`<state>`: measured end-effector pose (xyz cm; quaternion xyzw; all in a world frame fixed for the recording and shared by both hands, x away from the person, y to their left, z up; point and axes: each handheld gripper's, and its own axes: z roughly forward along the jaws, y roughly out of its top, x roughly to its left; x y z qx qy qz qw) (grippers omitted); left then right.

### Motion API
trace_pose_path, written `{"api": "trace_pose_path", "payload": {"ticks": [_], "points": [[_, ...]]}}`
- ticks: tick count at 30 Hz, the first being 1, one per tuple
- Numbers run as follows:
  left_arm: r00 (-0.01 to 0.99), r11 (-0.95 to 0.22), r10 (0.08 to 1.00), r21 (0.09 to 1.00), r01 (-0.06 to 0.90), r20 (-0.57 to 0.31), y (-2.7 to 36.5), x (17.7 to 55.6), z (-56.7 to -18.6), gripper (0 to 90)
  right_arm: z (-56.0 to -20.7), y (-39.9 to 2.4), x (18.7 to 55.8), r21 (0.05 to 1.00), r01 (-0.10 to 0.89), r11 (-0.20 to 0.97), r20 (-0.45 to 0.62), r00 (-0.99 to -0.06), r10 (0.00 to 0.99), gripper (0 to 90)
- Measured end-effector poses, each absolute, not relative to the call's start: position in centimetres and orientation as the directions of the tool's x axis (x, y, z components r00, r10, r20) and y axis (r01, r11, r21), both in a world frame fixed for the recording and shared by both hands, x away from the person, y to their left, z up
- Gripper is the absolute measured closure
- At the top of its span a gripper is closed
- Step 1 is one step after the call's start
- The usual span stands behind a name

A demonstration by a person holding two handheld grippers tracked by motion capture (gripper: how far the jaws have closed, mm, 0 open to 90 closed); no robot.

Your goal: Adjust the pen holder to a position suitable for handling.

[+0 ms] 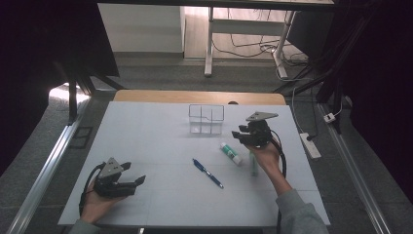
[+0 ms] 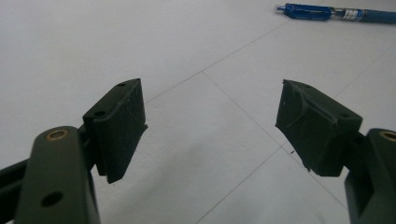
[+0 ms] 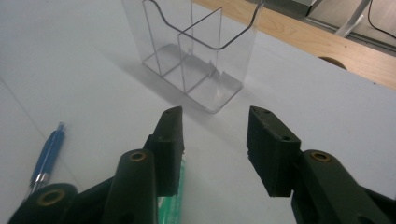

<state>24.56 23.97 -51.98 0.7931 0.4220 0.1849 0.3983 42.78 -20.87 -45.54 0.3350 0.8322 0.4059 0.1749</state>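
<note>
High view: your left gripper [image 1: 127, 176] low at near left of bench [image 1: 146, 146], fingers spread, nothing between. Your right gripper [image 1: 239, 135] at right, just right of clear organizer [image 1: 206, 118], above green pen [image 1: 253, 165] and glue stick [image 1: 230, 153]. Blue pen [image 1: 208, 173] lies mid-bench, near both.

Left gripper view: fingers [image 2: 122, 126] wide apart, bare bench between; blue pen [image 2: 336, 13] far right.

Right gripper view: fingers [image 3: 171, 140] parted, empty; organizer [image 3: 196, 51] just beyond, upright; green pen [image 3: 173, 205] beneath left finger; blue pen [image 3: 46, 158] left.
</note>
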Motion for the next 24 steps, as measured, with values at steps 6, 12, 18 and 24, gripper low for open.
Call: {"api": "trace_pose_path", "payload": {"ticks": [6, 12, 18, 24], "points": [[0.577, -0.33, 0.816, 0.787, 0.522, -0.04, 23.9, 24.6, -52.0, 23.8, -45.9, -21.3, 41.7, 0.783, 0.423, 0.456, -0.001, -0.733, 0.681, 47.2], [0.575, -0.327, 0.817, 0.788, 0.521, -0.041, 23.9, 24.5, -52.0, 23.8, -46.0, -21.8, 40.8, 0.777, 0.426, 0.464, 0.01, -0.744, 0.668, 43.9], [0.577, -0.33, 0.816, 0.789, 0.518, -0.037, 23.8, 24.4, -51.9, 23.9, -45.6, -22.0, 39.7, 0.783, 0.411, 0.467, 0.004, -0.754, 0.657, 42.7], [0.579, -0.335, 0.815, 0.786, 0.519, -0.036, 23.7, 24.5, -52.0, 23.9, -45.1, -21.9, 38.7, 0.787, 0.402, 0.469, 0.007, -0.765, 0.644, 41.9]]}}
